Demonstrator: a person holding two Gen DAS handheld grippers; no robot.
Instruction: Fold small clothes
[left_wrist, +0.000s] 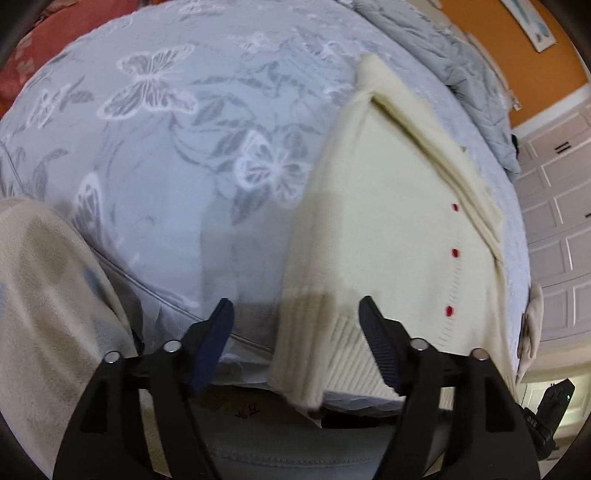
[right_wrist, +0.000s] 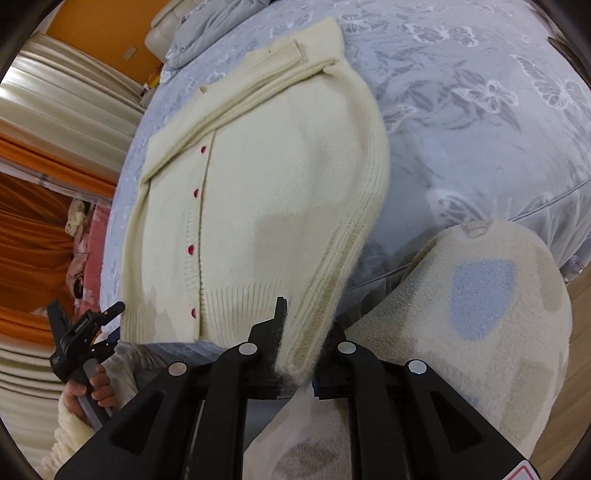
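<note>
A cream knit cardigan with small red buttons lies on the blue-grey butterfly bedspread, one sleeve folded across its top. My left gripper is open and empty, its fingers either side of the cardigan's ribbed hem corner at the bed edge. In the right wrist view the cardigan fills the middle. My right gripper is shut on the cardigan's sleeve near its ribbed cuff, which hangs toward the camera. The left gripper also shows at the lower left, held in a hand.
A grey quilt is bunched at the bed's far end. The person's fleece-clad leg is beside the bed edge. White cabinet doors and an orange wall stand beyond the bed. Orange curtains hang on the other side.
</note>
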